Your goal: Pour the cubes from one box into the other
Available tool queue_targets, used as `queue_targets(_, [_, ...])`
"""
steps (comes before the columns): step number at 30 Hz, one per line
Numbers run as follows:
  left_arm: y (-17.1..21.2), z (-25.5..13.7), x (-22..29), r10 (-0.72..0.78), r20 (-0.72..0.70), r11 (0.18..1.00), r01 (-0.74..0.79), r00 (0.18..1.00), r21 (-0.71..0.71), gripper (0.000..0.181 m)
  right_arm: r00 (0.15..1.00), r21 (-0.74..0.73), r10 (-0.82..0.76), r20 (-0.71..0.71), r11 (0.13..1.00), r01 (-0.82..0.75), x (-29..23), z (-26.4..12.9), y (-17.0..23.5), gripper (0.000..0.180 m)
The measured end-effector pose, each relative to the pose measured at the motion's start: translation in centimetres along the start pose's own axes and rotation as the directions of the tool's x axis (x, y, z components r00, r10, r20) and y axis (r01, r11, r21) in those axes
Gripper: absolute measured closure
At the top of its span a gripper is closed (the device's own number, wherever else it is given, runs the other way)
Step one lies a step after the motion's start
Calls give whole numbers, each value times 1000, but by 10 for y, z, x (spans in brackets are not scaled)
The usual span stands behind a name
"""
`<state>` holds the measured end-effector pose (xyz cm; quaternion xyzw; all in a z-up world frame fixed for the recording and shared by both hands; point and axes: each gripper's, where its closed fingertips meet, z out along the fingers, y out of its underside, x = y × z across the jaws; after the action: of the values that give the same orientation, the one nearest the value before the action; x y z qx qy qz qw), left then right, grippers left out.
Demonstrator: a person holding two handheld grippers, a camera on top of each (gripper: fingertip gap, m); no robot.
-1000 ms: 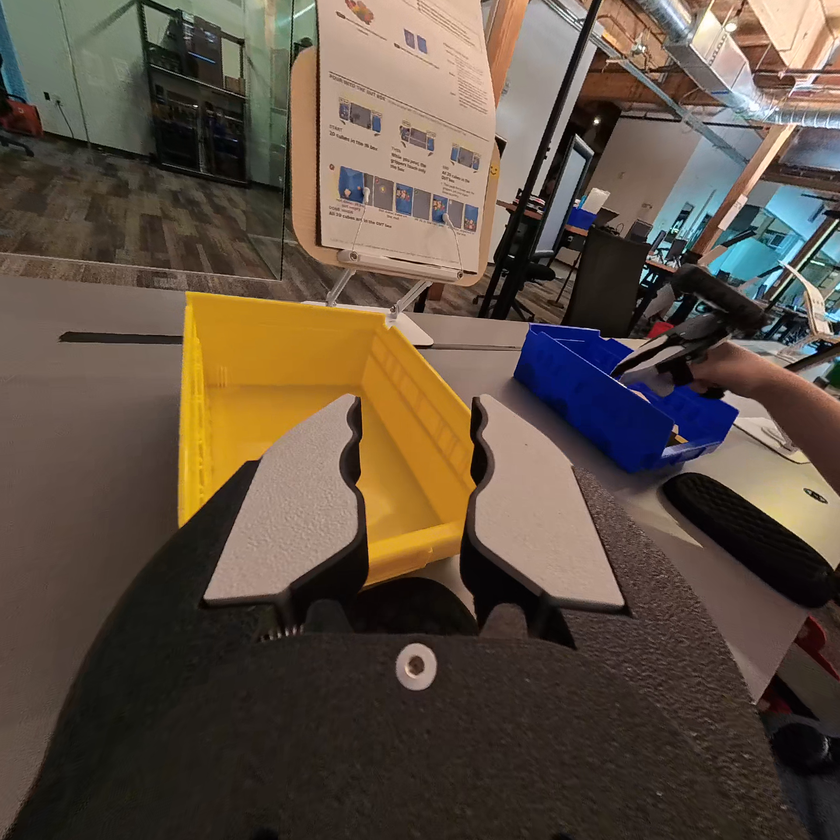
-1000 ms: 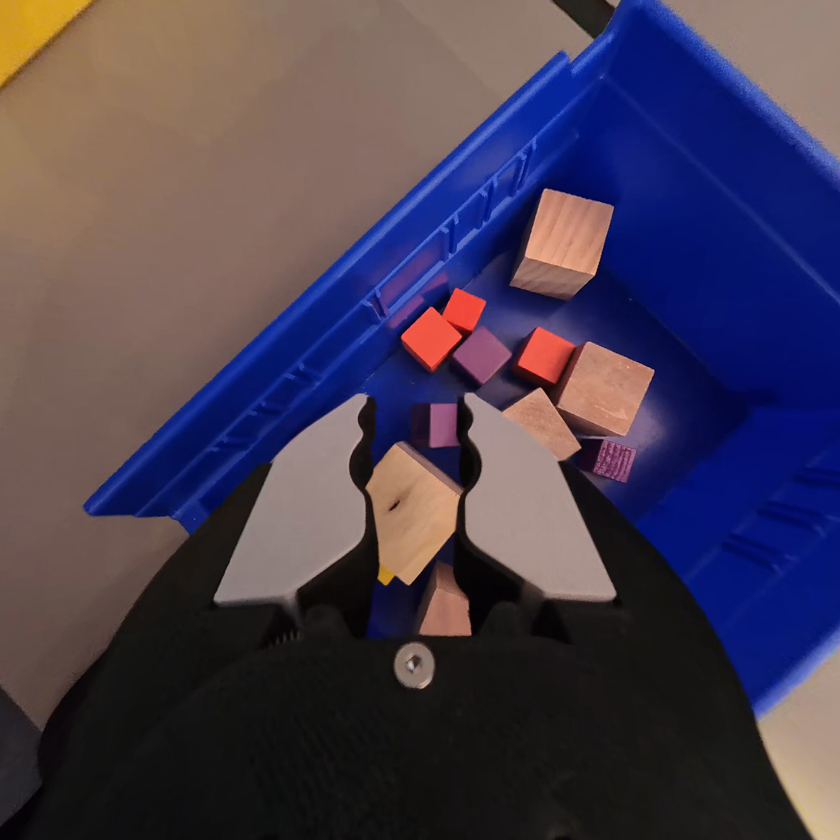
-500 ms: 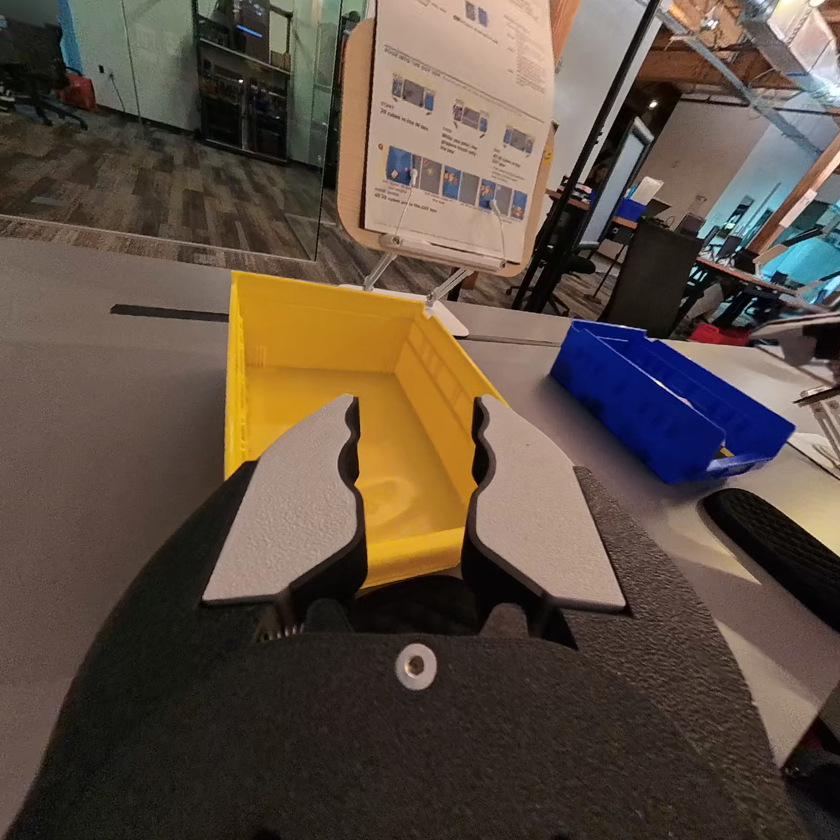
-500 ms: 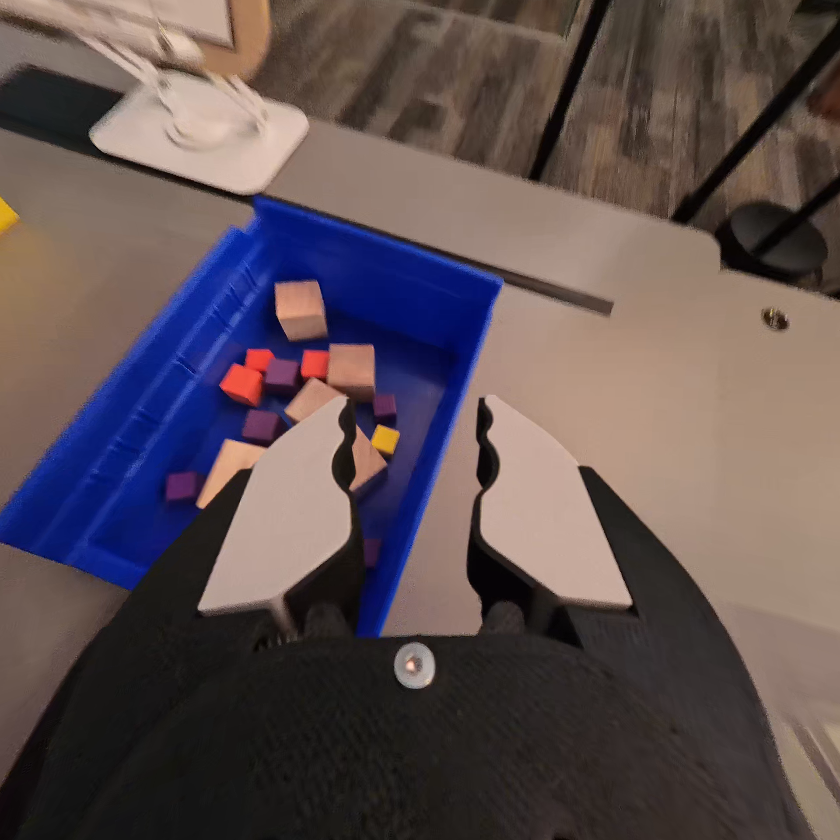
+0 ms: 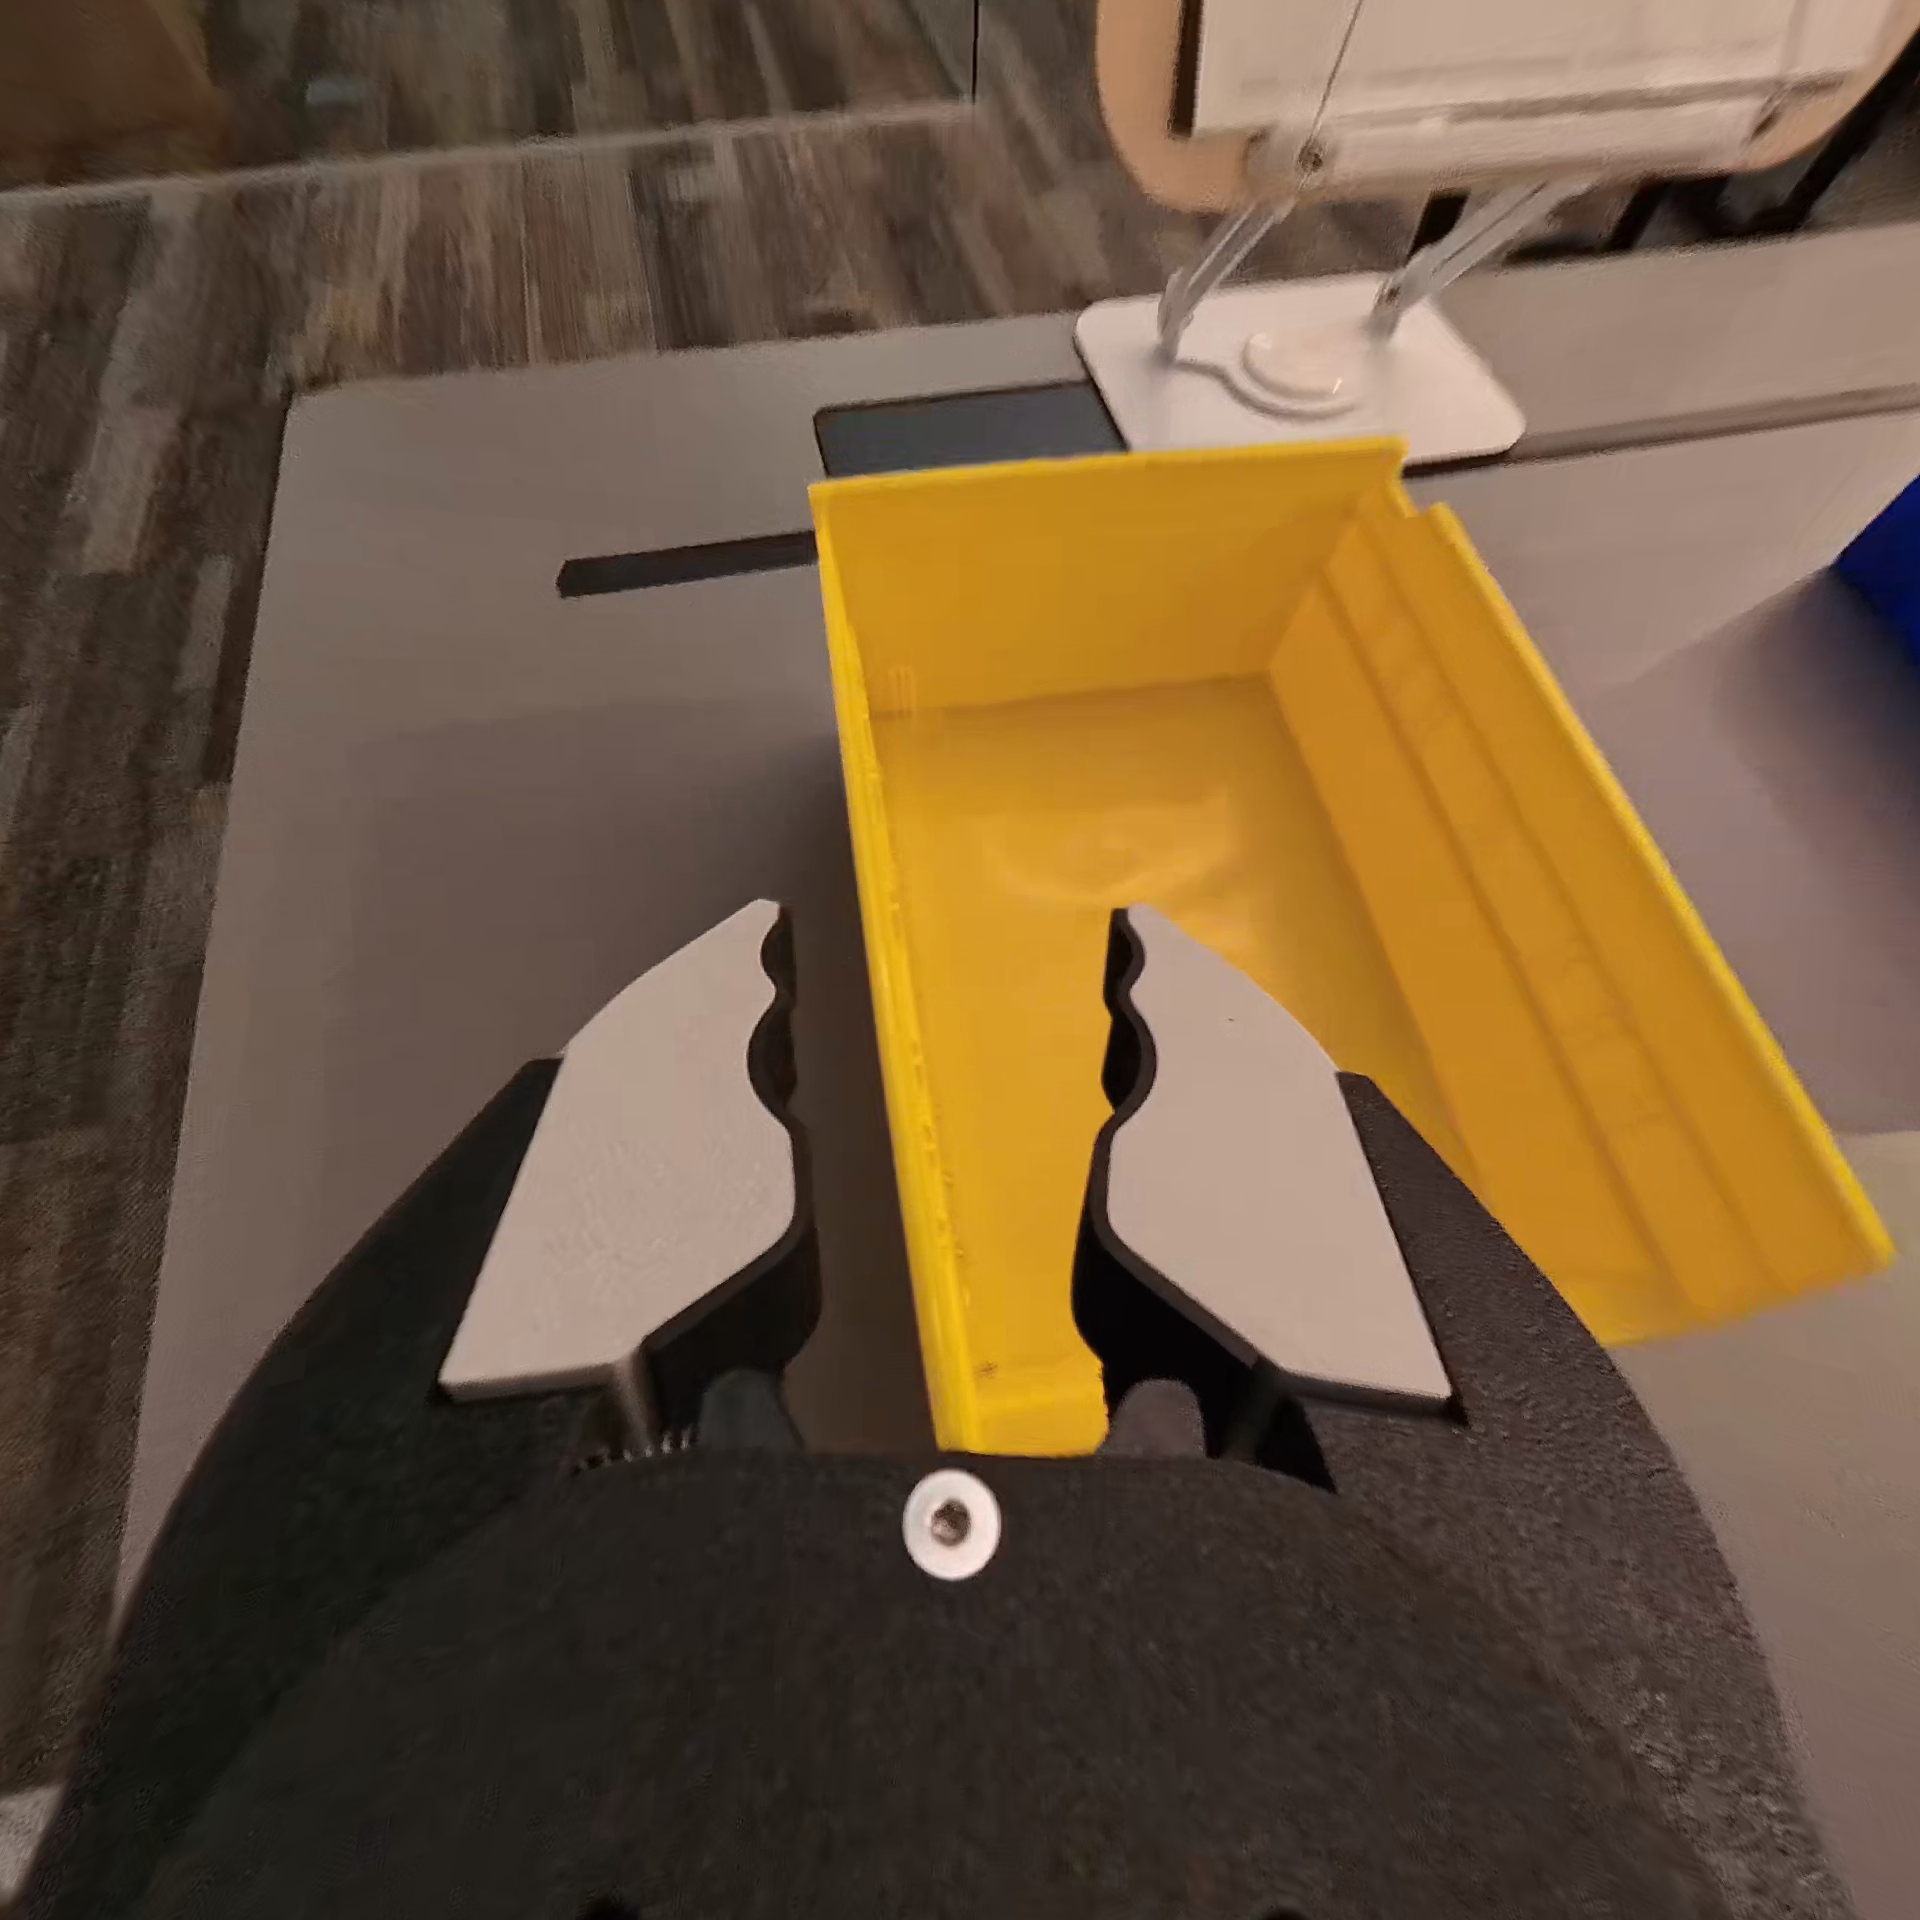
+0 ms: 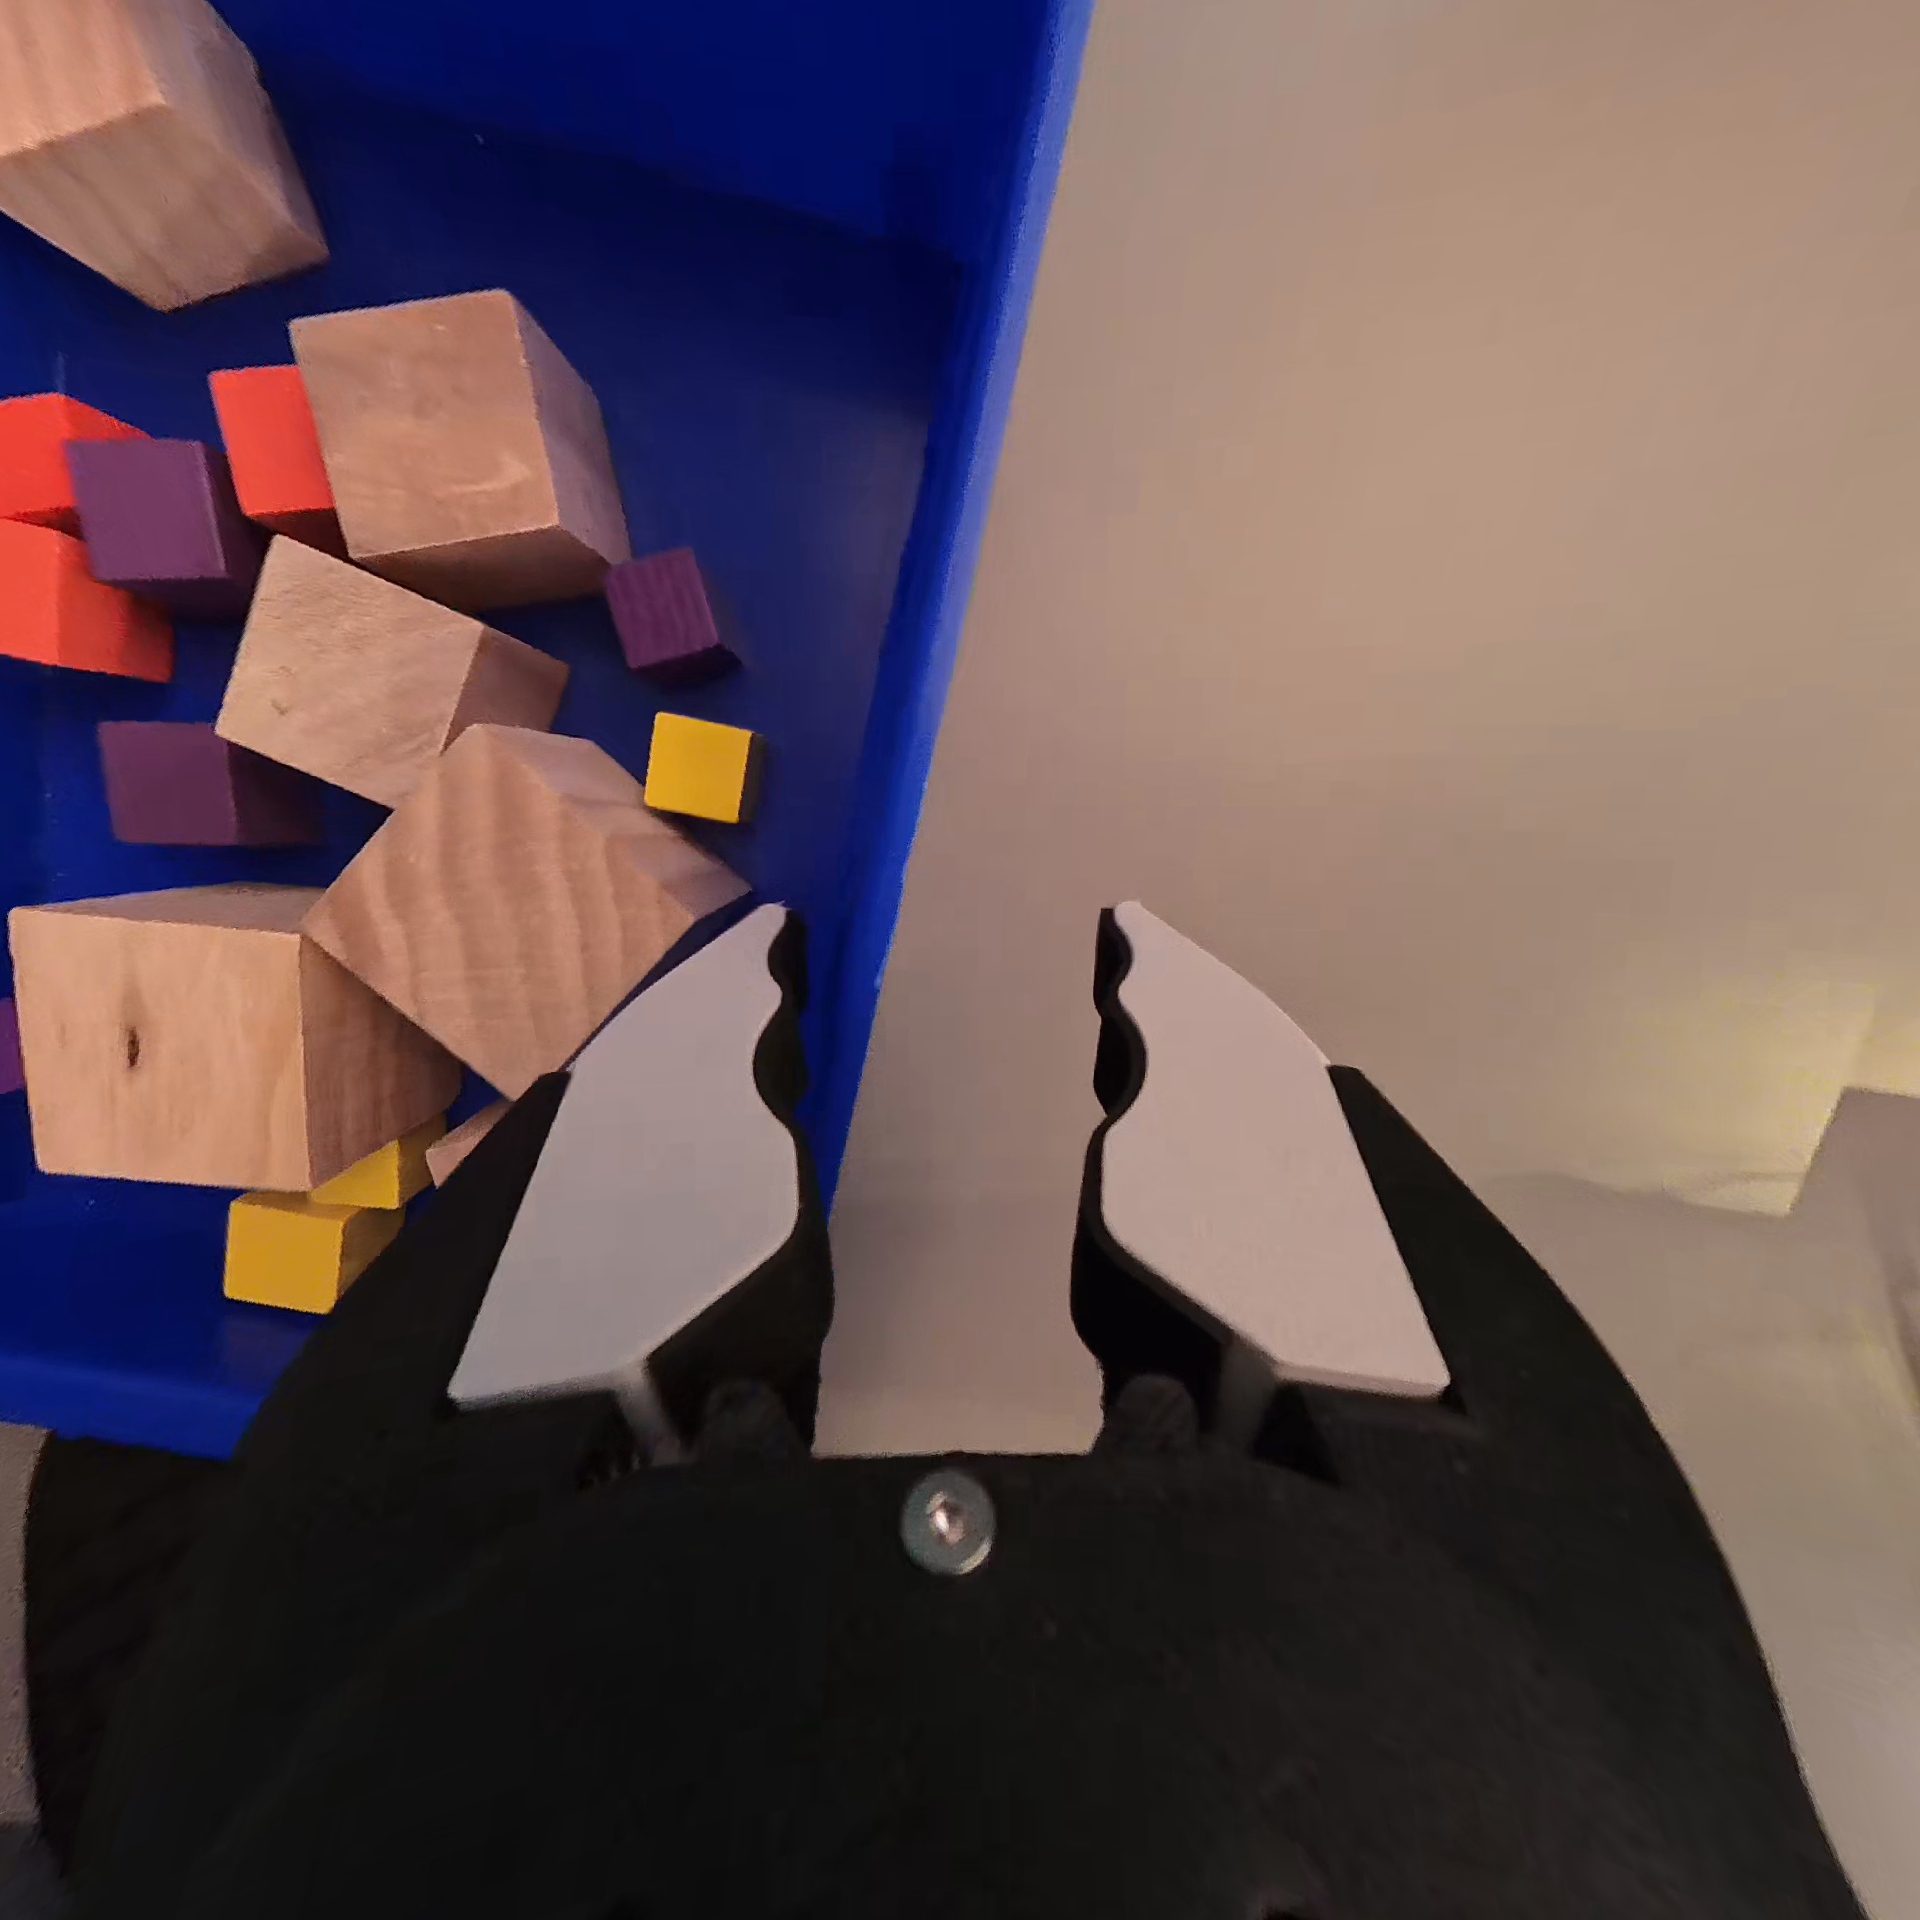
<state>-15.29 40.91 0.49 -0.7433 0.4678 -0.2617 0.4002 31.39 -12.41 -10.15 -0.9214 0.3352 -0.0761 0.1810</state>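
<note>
An empty yellow box lies on the grey table in the left wrist view. My left gripper is open and straddles the box's left wall, one finger outside and one inside. In the right wrist view a blue box holds several wooden cubes and small red, purple and yellow cubes. My right gripper is open and straddles the blue box's right wall, its left finger inside by the cubes, its right finger over the table.
A white stand base with a paper sheet on a wooden board stands behind the yellow box. A corner of the blue box shows at the right edge. The table's far edge meets a carpeted floor.
Both grippers have dropped closer to their boxes and opened wider. The left one shifted over the yellow box's left wall; the right one now straddles the blue box's right wall.
</note>
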Motion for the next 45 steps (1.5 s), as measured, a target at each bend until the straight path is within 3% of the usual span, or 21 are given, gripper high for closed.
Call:
queue_targets(4, [8,30,-13,0,0,988,0,1000,-157,128,997,-82,38,60,996,-33,-5,12,1,137])
queue_targets(7, [27,50,-20,-34,-1,956,33,999,-291,130,988,-113,45,148,993,-28,-17,15,-2,164])
queue_targets(11, [47,61,-17,-100,-45,918,75,994,-389,139,988,-175,55,145,984,-29,-18,20,-2,167])
queue_targets(17, [76,64,-21,28,-51,822,-52,998,-567,157,989,-279,92,115,959,-57,-19,26,-3,171])
queue_targets(20, [79,64,-12,-6,-87,799,-47,996,-599,174,988,-283,100,117,957,-63,-19,27,-6,171])
queue_targets(28, [81,64,8,-24,-80,758,-34,996,-651,176,984,-353,106,141,934,-50,-23,37,2,175])
queue_targets(37, [67,90,94,51,-165,757,-146,985,-637,175,978,-381,133,160,922,-63,-61,38,-4,174])
queue_targets(45, [74,112,156,21,-154,735,-119,988,-668,174,983,-384,103,150,923,-38,-89,45,-20,174])
